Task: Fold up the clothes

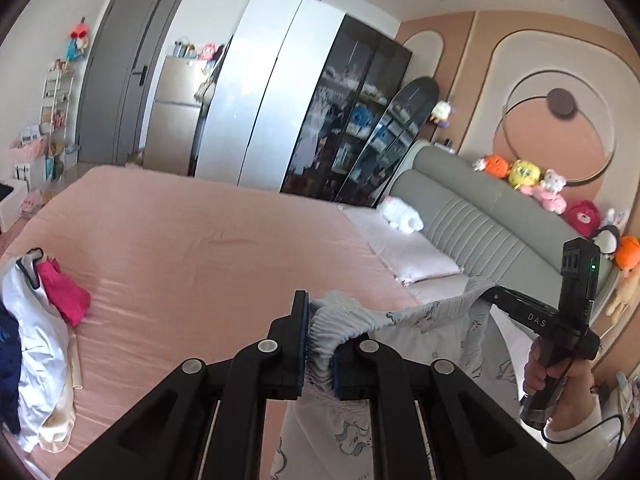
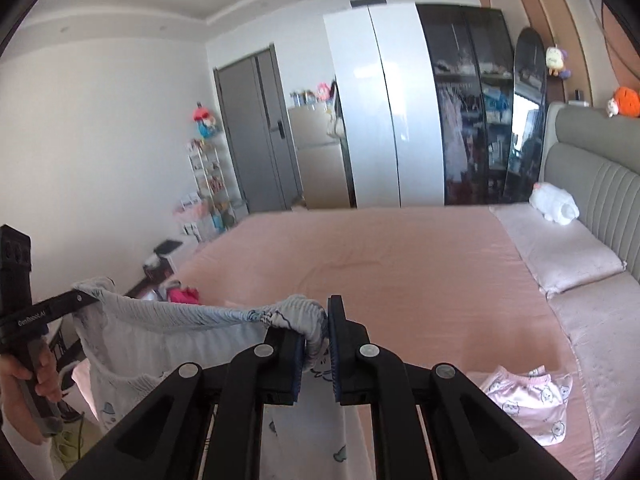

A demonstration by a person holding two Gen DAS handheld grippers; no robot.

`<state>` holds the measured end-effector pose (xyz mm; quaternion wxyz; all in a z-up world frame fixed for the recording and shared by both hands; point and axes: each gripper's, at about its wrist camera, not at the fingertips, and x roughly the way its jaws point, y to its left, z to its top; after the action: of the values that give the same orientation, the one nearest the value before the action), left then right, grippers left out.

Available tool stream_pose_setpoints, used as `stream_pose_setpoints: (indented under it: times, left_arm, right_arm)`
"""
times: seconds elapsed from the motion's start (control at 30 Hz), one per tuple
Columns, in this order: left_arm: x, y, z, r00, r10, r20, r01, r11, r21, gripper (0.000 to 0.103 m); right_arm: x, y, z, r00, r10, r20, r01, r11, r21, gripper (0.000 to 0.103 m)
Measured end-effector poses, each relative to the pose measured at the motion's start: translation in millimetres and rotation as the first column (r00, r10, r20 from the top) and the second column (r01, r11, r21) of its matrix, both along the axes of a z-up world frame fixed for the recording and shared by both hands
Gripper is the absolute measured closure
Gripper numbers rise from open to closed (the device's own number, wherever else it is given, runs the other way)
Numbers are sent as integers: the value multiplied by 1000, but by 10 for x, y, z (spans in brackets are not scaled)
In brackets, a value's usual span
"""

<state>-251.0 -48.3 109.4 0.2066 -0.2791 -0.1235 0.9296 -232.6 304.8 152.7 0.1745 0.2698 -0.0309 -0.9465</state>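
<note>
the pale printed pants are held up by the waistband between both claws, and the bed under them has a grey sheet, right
Not quite: the sheet is pink, not grey; only the headboard is grey. The left wrist view shows the pink sheet plainly. The rest holds: the left claw and the right claw each pinch the elastic waistband of the pale printed pants, stretched between them above the bed.

"DAS" on right gripper [image 1: 486, 294], "GenRobot.AI" on left gripper [image 2: 86, 298]

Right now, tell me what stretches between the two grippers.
The waistband of the pale printed pants spans from the left gripper to the right gripper, hanging above the pink bed. Both wrist views show it.
</note>
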Motion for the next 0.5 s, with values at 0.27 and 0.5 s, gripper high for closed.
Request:
stream_pose_setpoints:
  times: [0.27,0.5]
  left_arm:
    - [-158,58,603,992,23,-121,-25,1000,-10,95]
    - [349,-12,106,998,26,-56,-27,1000,-15,94]
  right_arm:
    - [-233,7,553,991,0,-132,3,1000,25,95]
    - [242,-107,241,989,13,-150,-5,998,56,95]
